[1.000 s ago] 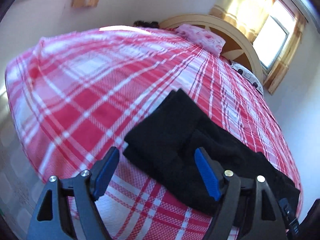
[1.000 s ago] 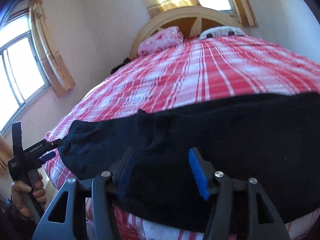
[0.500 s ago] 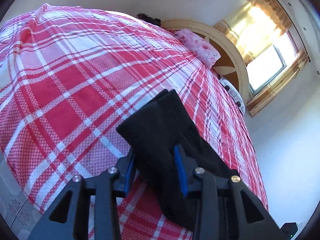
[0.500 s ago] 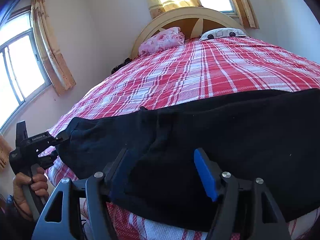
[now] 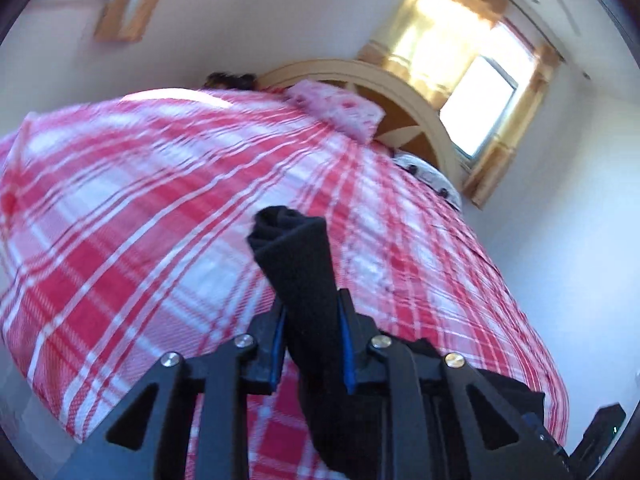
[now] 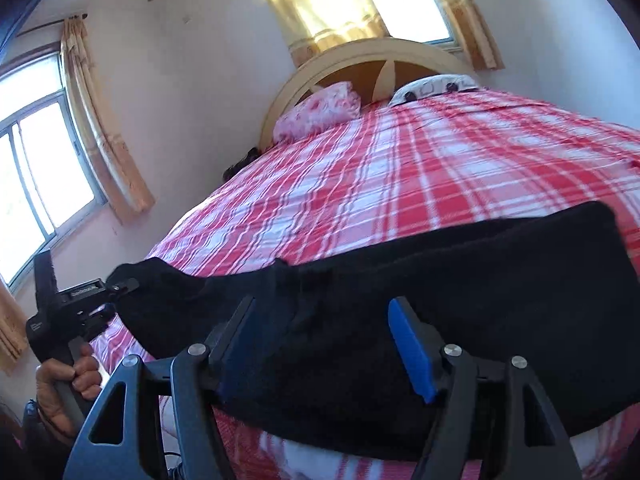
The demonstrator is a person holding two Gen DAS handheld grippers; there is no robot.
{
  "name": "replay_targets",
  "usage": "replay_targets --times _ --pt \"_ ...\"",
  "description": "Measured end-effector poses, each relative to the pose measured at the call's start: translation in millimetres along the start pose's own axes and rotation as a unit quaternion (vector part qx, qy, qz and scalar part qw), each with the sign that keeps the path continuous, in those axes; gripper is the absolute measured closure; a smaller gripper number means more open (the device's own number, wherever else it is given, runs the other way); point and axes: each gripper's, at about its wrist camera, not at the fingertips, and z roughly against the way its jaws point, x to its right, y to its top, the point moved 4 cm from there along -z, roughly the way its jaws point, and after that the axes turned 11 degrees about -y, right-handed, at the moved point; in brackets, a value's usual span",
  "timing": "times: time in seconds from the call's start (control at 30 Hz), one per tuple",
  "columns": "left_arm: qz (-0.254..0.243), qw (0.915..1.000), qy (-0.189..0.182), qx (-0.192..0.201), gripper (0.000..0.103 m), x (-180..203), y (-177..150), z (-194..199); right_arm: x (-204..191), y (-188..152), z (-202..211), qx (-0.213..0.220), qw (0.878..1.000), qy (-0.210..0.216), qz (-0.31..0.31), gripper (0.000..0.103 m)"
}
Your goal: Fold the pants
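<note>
Black pants (image 6: 480, 280) lie across the near edge of a bed with a red and white plaid cover (image 6: 400, 168). My left gripper (image 5: 310, 312) has its jaws closing, blue pads pressed on the narrow end of the pants (image 5: 296, 256), which stands up bunched above the cover. In the right wrist view the left gripper (image 6: 120, 284) grips that end at the far left, with a hand (image 6: 68, 380) on its handle. My right gripper (image 6: 324, 320) is open over the wide part of the pants, with fabric lying between its spread fingers, unpinched.
A pink flowered pillow (image 6: 320, 114) and a white patterned pillow (image 6: 432, 86) rest against a curved cream headboard (image 6: 360, 52) at the far end. Curtained windows (image 6: 40, 168) are on the left and behind the headboard. Plaid cover stretches beyond the pants.
My left gripper's jaws went from wide apart to pressed on the pants' end and raised it off the cover. My right gripper's jaws spread a little wider over the fabric.
</note>
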Motion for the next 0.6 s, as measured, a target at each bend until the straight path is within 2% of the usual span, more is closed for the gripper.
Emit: replay_targets --times 0.07,0.17,0.3,0.37,0.4,0.53,0.6 --pt "-0.032 0.9992 -0.023 0.000 0.080 24.1 3.4 -3.0 21.0 1.6 1.3 -0.009 1.000 -0.016 -0.023 0.035" --pt "-0.079 0.9935 -0.081 -0.008 0.080 71.8 2.0 -9.6 61.7 0.9 7.8 -0.019 0.996 -0.022 -0.081 0.035" --pt "-0.130 0.9773 -0.163 -0.038 0.080 141.6 -15.9 -25.1 100.3 3.4 24.0 -0.015 0.991 -0.021 -0.129 0.035" --pt "-0.153 0.9650 -0.205 -0.058 0.080 177.6 -32.2 -34.8 117.0 6.2 38.0 -0.004 0.990 -0.028 -0.136 0.035" --pt "-0.170 0.9560 -0.228 -0.073 0.080 198.6 -45.0 -40.6 123.5 7.3 44.6 0.000 0.990 -0.029 -0.138 0.035" --pt "-0.220 0.9263 -0.280 -0.124 0.080 252.6 -96.9 -56.7 147.9 8.8 68.5 0.018 0.987 -0.047 -0.150 0.035" --pt "-0.243 0.9124 -0.293 -0.150 0.080 270.5 -124.7 -66.4 163.4 9.5 75.7 0.022 0.984 -0.064 -0.163 0.035"
